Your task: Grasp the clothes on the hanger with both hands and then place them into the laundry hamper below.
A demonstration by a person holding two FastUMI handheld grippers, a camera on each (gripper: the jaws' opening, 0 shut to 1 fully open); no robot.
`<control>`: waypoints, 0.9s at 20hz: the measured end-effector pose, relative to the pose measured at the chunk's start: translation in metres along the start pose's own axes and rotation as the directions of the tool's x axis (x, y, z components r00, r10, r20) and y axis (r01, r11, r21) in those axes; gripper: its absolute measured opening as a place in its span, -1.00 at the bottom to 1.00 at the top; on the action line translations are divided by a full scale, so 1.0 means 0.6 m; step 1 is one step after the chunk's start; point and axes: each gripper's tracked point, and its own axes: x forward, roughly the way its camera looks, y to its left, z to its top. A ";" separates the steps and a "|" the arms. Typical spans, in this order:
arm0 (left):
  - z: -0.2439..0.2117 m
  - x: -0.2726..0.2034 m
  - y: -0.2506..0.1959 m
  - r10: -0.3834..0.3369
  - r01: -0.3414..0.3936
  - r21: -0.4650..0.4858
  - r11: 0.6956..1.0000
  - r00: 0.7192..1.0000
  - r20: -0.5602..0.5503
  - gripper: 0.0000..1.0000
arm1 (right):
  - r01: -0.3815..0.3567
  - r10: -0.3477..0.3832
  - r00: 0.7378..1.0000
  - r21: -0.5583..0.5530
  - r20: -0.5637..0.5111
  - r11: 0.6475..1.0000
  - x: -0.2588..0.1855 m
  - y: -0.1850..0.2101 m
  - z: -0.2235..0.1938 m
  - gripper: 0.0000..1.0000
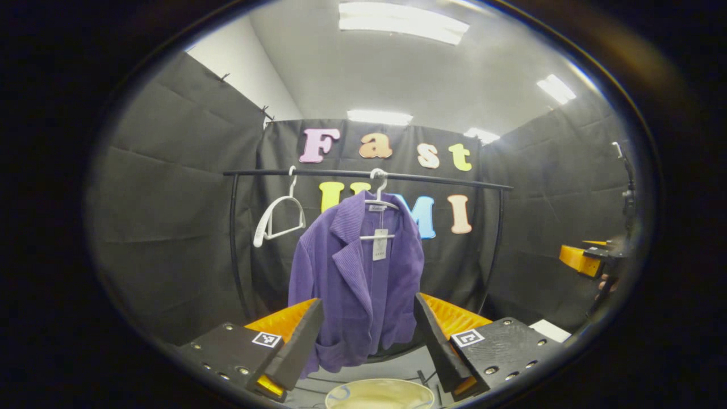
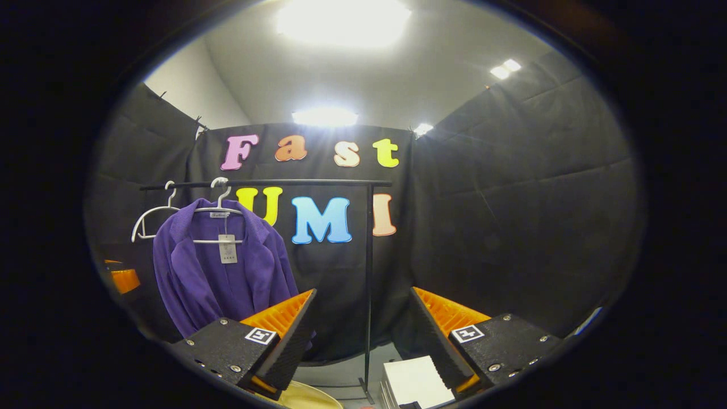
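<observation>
In the left gripper view, the purple jacket (image 1: 355, 284) hangs in the middle of the frame on a white hanger (image 1: 379, 199), which hooks over a black clothes rail (image 1: 363, 175). A paper tag (image 1: 379, 244) hangs at the collar. A second white hanger (image 1: 278, 218), with nothing on it, hangs on the same rail to the left of the jacket. The left gripper (image 1: 368, 341) stands at the bottom of the frame with its fingers (image 1: 295, 341) spread wide apart and released; the lower part of the jacket appears between them, but farther off, not touched. Below, at the bottom edge, the pale rim of the laundry hamper (image 1: 379, 393) shows. At the right edge of this frame there is the other gripper's orange and black body (too small to tell how its fingers stand).

In the right gripper view, the jacket is in the left part of the frame. The right gripper (image 2: 363, 335) is at the bottom, fingers (image 2: 292, 335) released and wide apart, holding nothing. A white box (image 2: 414, 380) lies low between them.
</observation>
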 end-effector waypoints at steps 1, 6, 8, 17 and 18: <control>-0.003 0.001 0.000 0.009 -0.009 -0.001 1.000 1.000 -0.004 0.84 | -0.006 0.006 1.000 -0.002 -0.005 1.000 0.000 0.006 0.003 0.92; -0.002 0.004 -0.002 0.022 -0.022 -0.038 0.999 1.000 0.000 0.93 | -0.067 0.067 0.997 0.001 -0.027 0.998 0.030 0.057 0.030 0.92; 0.001 0.003 0.001 0.041 -0.041 -0.056 0.998 0.999 -0.006 0.76 | -0.106 0.106 0.994 -0.011 -0.019 0.994 0.052 0.081 0.047 0.91; 0.051 0.056 0.005 0.155 -0.156 -0.075 0.985 0.988 -0.022 0.92 | -0.327 0.329 0.944 0.086 -0.016 0.941 0.192 0.218 0.078 0.92; 0.057 0.075 0.008 0.174 -0.176 -0.082 0.981 0.984 -0.028 0.92 | -0.352 0.356 0.934 0.098 -0.023 0.931 0.213 0.233 0.077 0.92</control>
